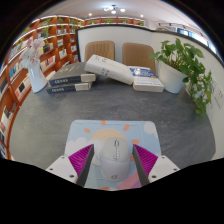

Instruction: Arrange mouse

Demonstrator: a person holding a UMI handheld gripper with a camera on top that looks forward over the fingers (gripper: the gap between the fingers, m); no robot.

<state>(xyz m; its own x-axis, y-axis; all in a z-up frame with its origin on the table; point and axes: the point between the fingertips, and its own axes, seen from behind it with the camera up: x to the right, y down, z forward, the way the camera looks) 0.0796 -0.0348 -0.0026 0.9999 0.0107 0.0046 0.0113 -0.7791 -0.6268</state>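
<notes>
Nearest to the camera, the gripper shows its two fingers, each with a magenta pad on the inner face, and they stand wide apart. Between them lies a white mouse, and a gap can be seen on each side of it, so the fingers are around the mouse but do not press on it. The mouse rests on a mouse pad with a pale pattern of pink, blue and orange, which lies on the grey table. Beyond the pad, at the far side of the table, there is a stack of books to the left, and a white long box leans beside it, tilted. A flat white book lies just to the right of the box. Further right stands a green plant in a white pot. Behind the table two wooden chairs are seen, and bookshelves run along the left wall.
</notes>
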